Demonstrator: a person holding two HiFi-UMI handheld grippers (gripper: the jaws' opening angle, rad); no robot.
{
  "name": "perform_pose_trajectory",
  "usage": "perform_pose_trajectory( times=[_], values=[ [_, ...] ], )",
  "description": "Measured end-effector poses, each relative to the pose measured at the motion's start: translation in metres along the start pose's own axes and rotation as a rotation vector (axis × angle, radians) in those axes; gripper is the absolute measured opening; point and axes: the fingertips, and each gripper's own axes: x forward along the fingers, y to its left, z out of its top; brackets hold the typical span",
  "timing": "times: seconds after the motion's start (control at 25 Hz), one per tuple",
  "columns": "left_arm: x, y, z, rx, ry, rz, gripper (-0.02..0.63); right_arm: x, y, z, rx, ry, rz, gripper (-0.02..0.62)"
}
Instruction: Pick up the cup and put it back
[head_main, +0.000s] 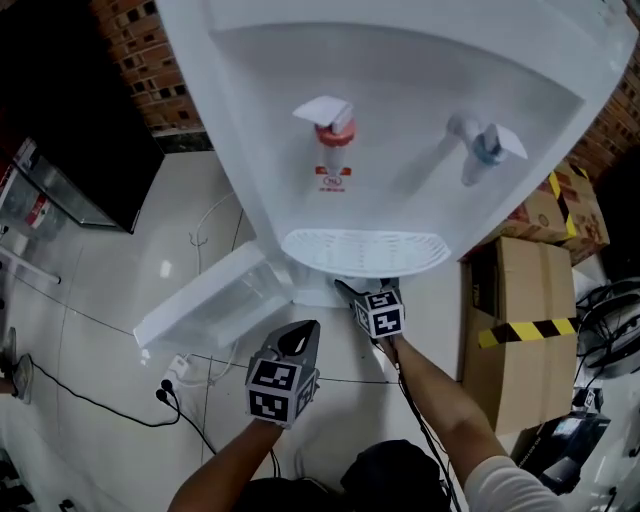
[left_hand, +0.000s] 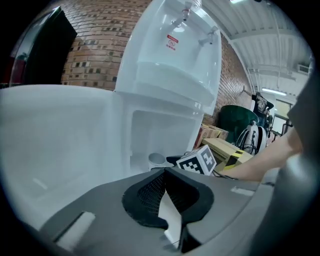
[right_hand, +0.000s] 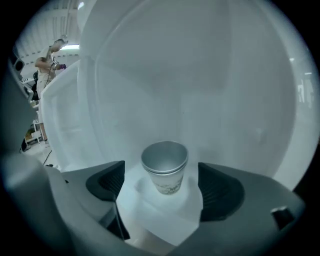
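**Q:** What finish do the housings have?

**A:** The left gripper (head_main: 298, 340) and the right gripper (head_main: 365, 300) both have grey moulded shells. The pads (left_hand: 150, 192) are black with a fine mesh texture.

**Q:** What markings and wiring are there?

**A:** Each unit has a white cube with black square markers: the left cube (head_main: 281, 390) and the right cube (head_main: 383, 314). A thin black cable (head_main: 415, 410) follows the right arm. The sleeve (head_main: 505, 485) is short and white.
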Motion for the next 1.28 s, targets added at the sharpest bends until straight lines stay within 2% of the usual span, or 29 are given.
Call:
perform_pose_trajectory(
  times=[0.2, 0.28, 0.36, 0.56, 0.76, 0.92, 1.04, 1.16, 1.28],
  values=[
    [-0.008, 0.007, -0.002, -0.032, -0.037, 0.02, 0.003, 0.027, -0.003, -0.008, -0.024, -0.032, -0.036, 0.466],
    [-0.008, 0.004, -0.001, -0.022, -0.046, 0.018, 0.003, 0.032, -0.004, -0.009, -0.019, -0.037, -0.04, 0.436],
    [-0.008, 0.0, -0.002, -0.004, -0.045, 0.019, 0.003, 0.035, -0.005, -0.007, -0.017, -0.055, -0.047, 0.431],
    [-0.006, 0.001, 0.0, 0.015, -0.059, 0.049, 0.003, 0.035, -0.009, 0.0, -0.036, -0.075, -0.062, 0.337],
    [-0.005, 0.005, -0.002, -0.011, -0.076, 0.078, 0.003, 0.018, -0.004, 0.01, -0.054, -0.104, -0.042, 0.333],
    [-0.01, 0.014, 0.001, -0.085, -0.094, 0.114, 0.003, -0.021, 0.02, 0.017, -0.076, -0.096, 0.02, 0.333],
    [-0.028, 0.016, 0.016, -0.074, -0.083, 0.131, 0.003, -0.06, 0.041, 0.034, -0.075, -0.081, 0.062, 0.333],
    [-0.057, -0.009, 0.025, -0.076, -0.039, 0.113, 0.003, -0.122, 0.061, 0.042, -0.076, -0.026, 0.1, 0.331],
    [-0.091, -0.037, 0.044, -0.107, -0.009, 0.082, 0.003, -0.185, 0.078, 0.072, -0.068, 0.0, 0.131, 0.331]
  ],
)
